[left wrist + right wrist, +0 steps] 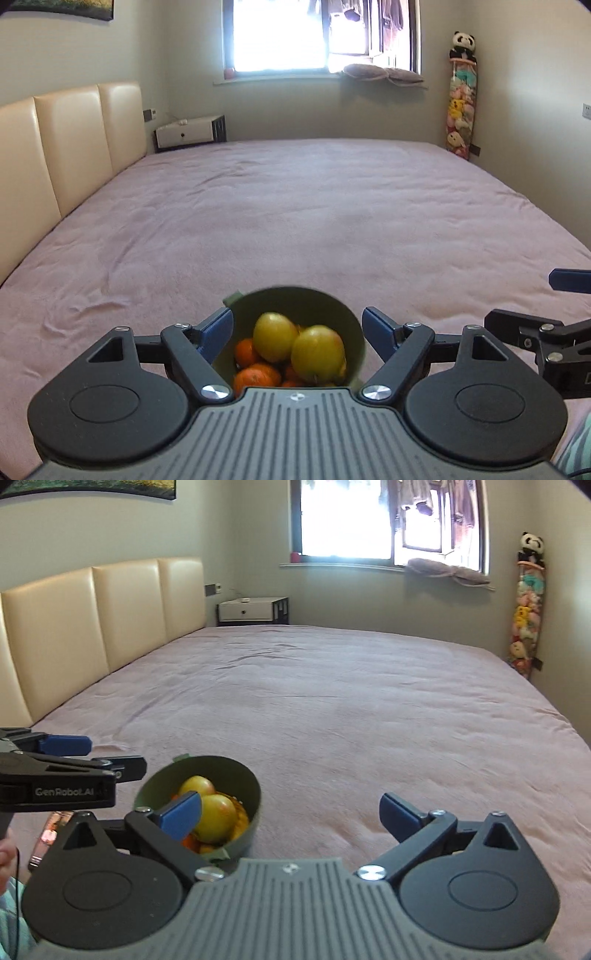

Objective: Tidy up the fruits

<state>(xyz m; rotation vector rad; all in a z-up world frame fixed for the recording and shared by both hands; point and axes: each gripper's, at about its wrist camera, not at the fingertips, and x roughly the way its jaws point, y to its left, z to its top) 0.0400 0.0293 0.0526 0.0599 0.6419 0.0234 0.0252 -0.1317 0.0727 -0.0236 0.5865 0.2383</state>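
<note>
Olive-green plastic is what the bowl [295, 306] looks to be made of; it's sitting on the pink bedspread [295, 206] at the near edge of the bed, w/ two yellow-green apples [275, 336] on top and several oranges [256, 373] underneath. No loose fruit is showing anywhere else on the bedspread in either view.

The left gripper [297, 332] is hanging directly over the bowl, pointing downward, its blue pads [218, 334] standing on either side of the rim w/ clear gaps, not touching it. It's spread fully wide and gripping nothing. The right gripper [291, 814] is equally wide and also empty; in the right wrist view the bowl [236, 775] is lying off to its left, partly behind its left pad [181, 814], so that gripper is sitting beside the bowl, not around it.

The relation that matters: the bowl is lying dead ahead of and below the left gripper, centred between its jaws, while for the right it's offset sideways. So the left hand is the nearer (and better lined up). The bowl is round, so no long axis to fuss over, approx any approach angle would do.

Judging from how things lie, the fruit-gathering looks essentially done. A phone-like object [50, 834] is lying near the bed edge at lower left of the right view, too blurred to confirm.
</note>
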